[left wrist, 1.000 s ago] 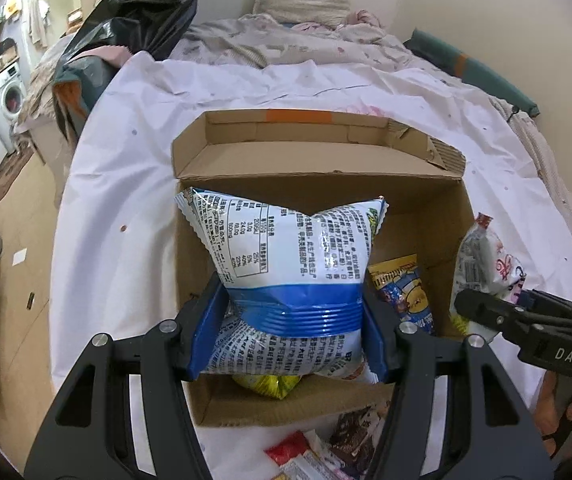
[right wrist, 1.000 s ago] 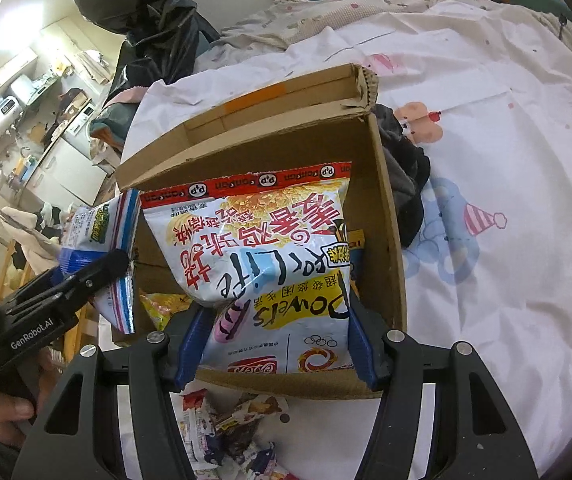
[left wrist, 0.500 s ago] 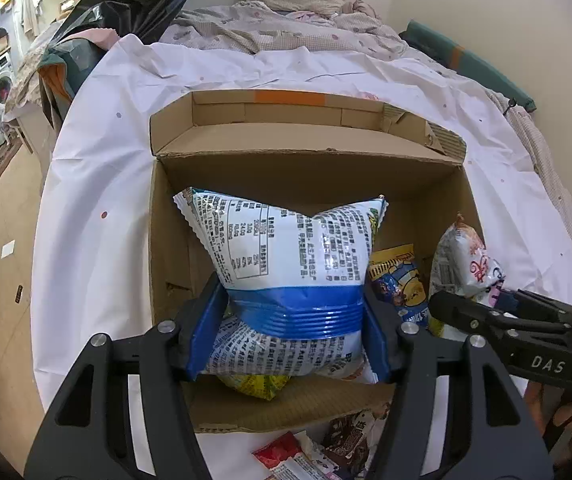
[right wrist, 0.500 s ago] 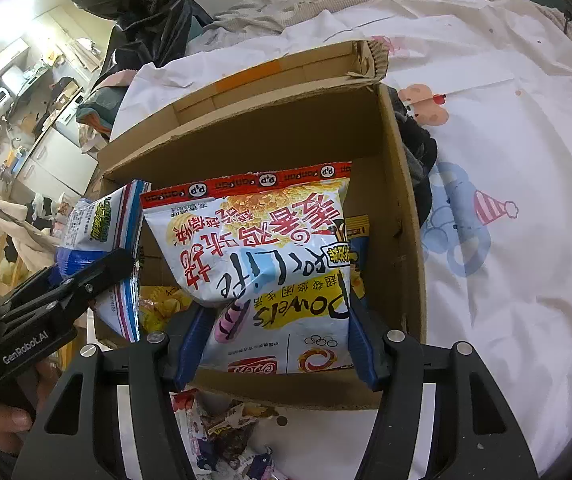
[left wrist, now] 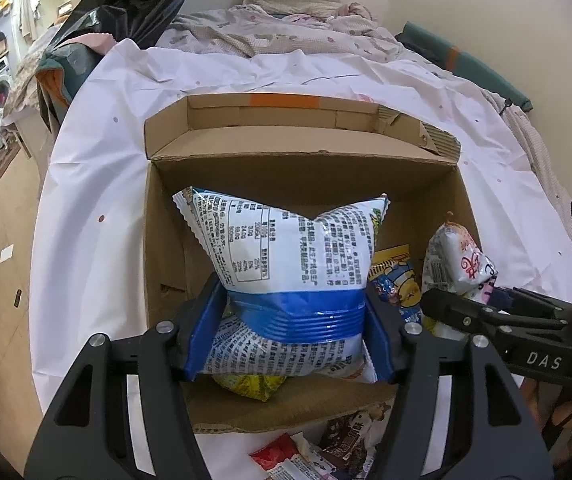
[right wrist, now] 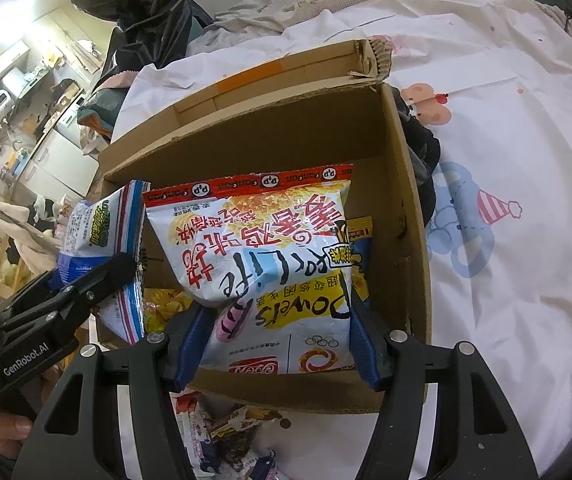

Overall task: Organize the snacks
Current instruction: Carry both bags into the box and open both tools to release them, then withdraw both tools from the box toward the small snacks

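Note:
An open cardboard box (left wrist: 162, 240) sits on the white bedsheet. My left gripper (left wrist: 291, 300) is shut on a puffy blue-and-white snack bag (left wrist: 286, 248), pinched at its waist above the box's near-left part; its jaws are opening slightly while the pads still press. My right gripper (right wrist: 278, 312) is shut on a red, white and yellow snack bag (right wrist: 262, 232), held upright over the box's (right wrist: 405, 220) near-right part. From each wrist view the other gripper shows at the side: the right gripper (left wrist: 457, 304) with its bag (left wrist: 461, 252), the left gripper (right wrist: 118, 264) with the blue bag (right wrist: 102, 224).
Inside the box lie a yellow bag (left wrist: 246, 384) and a yellow-and-blue packet (left wrist: 397, 276). Several loose snack packets (right wrist: 222, 432) lie on the sheet in front of the box. A dark cloth (right wrist: 421, 152) lies against the box's right wall. A black plastic bag (left wrist: 126, 0) stands beyond, at the far left.
Both bags stay gripped. Both grippers have edged slightly forward over the box, so more of its inside shows, and the right gripper's bag now sits further inside the right wall.

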### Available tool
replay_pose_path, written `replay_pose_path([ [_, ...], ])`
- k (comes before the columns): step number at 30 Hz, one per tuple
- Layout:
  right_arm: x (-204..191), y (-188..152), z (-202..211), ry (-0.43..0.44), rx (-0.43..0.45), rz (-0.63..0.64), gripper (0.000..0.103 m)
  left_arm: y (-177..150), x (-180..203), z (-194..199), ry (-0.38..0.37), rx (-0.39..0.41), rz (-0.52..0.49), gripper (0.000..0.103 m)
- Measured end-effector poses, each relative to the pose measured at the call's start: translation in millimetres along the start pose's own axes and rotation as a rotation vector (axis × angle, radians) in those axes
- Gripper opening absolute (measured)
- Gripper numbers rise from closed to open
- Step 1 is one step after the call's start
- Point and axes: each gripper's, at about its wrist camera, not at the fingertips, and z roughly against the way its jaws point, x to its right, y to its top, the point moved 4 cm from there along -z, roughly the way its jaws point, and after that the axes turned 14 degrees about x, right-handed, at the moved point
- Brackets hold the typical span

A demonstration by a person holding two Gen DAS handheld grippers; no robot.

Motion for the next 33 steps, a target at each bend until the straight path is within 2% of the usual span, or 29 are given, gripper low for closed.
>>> replay_pose_path([
  [2, 1.9, -0.2, 0.3, 0.001, -0.001, -0.016, 0.066, -0.8, 0.9, -0.7, -0.005, -0.004, -0.002, 0.064],
  [4, 4.9, -0.5, 0.9, -0.017, 0.004, -0.025, 0.081, -0.9, 0.9, -0.7, -0.002, -0.003, -0.003, 0.067],
  [5, 5.9, -0.1, 2.0, -0.021, 0.013, -0.029, 0.083, -0.6, 0.5, -0.9, 0.0, -0.004, -0.002, 0.068],
  [7, 5.4, 2.2, 4.9, -0.008, 0.03, -0.036, 0.089, 0.2, -0.8, 0.1, 0.005, -0.002, 0.003, 0.081],
  [9, 5.2, 4.9, 8.2, -0.004, 0.047, -0.038, 0.091, 2.2, -2.2, 4.2, 0.012, 0.023, 0.009, 0.087],
  [22, 6.0, 10.0, 17.3, -0.007, 0.071, -0.035, 0.091, 3.0, -4.9, 10.3, 0.022, 0.041, 0.002, 0.088],
  [33, 5.7, 0.5, 41.0, -0.011, 0.092, -0.044, 0.091, -0.4, -10.9, 42.7, 0.05, 0.095, -0.008, 0.088],
])
